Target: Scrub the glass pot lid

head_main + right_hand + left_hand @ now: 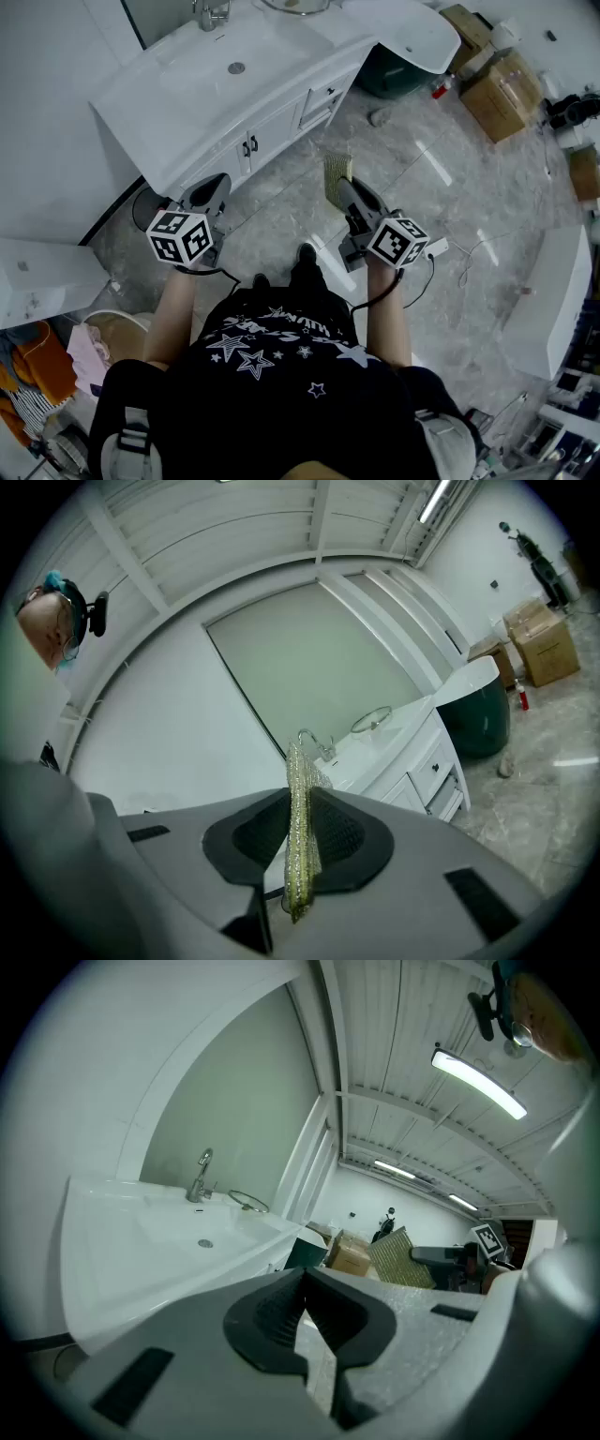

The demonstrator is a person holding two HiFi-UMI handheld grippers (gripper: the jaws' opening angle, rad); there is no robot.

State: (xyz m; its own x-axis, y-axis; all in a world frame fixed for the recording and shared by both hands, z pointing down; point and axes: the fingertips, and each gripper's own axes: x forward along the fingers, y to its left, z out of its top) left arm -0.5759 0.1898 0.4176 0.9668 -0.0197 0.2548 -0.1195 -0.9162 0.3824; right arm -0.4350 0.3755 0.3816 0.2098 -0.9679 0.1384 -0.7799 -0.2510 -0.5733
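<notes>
Both grippers up, short of the white vanity sink (178, 89).
My right gripper (302, 817) is clamped on a flat yellow-green mesh scrub pad (297, 772); my left gripper (302, 1286) is closed on nothing. The round glass pot lid (373, 719) lies on the far counter, right of the chrome tap (212, 13).

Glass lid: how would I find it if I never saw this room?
Find the long white vanity. On top of it, just beside the metal faucet, rests the glass lid. It is the only round, see-through thing there, ringed by a dark rim.
</notes>
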